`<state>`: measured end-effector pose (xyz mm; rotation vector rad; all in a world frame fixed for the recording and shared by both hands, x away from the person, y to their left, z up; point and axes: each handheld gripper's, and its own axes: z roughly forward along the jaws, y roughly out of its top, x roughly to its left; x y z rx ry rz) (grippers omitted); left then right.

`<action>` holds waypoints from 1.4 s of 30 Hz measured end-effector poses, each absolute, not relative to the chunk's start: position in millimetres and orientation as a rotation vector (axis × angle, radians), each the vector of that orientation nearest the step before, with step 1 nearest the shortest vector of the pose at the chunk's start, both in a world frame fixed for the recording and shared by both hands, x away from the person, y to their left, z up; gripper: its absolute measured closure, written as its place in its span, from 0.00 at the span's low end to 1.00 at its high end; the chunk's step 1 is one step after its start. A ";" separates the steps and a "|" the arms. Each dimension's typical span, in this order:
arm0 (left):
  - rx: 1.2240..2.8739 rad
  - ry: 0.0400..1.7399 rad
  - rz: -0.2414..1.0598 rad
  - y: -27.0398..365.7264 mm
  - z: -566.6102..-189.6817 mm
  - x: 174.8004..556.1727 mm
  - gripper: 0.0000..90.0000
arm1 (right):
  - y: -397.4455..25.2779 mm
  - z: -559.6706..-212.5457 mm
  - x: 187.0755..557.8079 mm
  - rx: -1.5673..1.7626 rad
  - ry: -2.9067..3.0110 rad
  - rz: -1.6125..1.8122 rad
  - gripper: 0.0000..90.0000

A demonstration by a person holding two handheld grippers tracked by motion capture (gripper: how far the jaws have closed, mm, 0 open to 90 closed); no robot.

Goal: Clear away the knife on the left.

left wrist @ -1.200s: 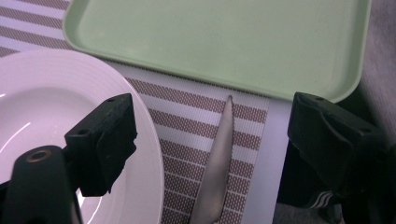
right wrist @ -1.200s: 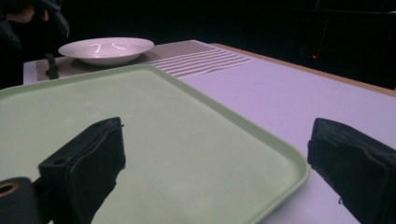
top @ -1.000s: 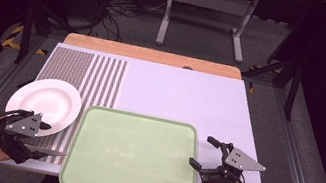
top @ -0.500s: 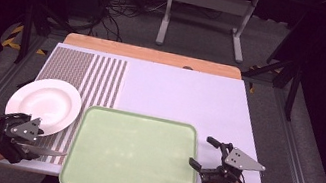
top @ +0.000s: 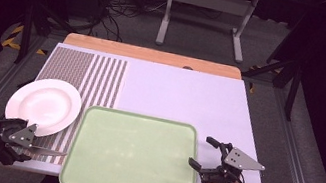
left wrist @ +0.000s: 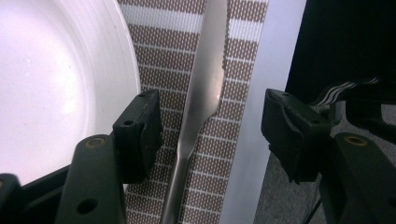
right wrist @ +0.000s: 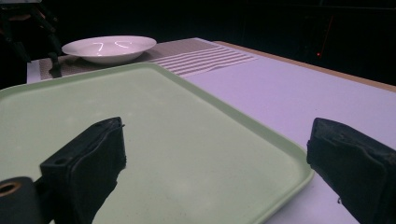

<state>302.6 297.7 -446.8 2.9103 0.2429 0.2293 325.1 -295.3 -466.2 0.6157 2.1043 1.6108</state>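
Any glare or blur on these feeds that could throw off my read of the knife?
Left gripper view: knife sharp, soft sheen on its blade, white plate washed out. High view: coarse, knife thin and dim. Right gripper view: near jaws blurred, green tray evenly lit.

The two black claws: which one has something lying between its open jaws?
The left claw: a silver metal butter knife lies on the striped brown placemat between its jaws. The right claw just hovers by the pale green tray.

Knife [left wrist: 201, 100] between wide jaws, beside plate [left wrist: 56, 79]
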 end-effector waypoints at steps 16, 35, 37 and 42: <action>3.034 0.225 0.217 313.8 -455.2 309.9 0.57 | -296.7 -466.3 323.0 0.619 2.106 1.606 0.06; 3.170 0.067 0.190 314.5 -461.3 324.1 0.82 | -309.5 -466.3 309.5 0.651 2.076 1.592 0.06; 3.176 0.035 0.197 313.8 -462.6 324.2 0.84 | -311.0 -466.4 307.9 0.654 2.072 1.592 0.06; 3.197 -0.069 0.205 311.4 -463.3 324.1 0.88 | -314.1 -466.5 304.4 0.663 2.065 1.586 0.06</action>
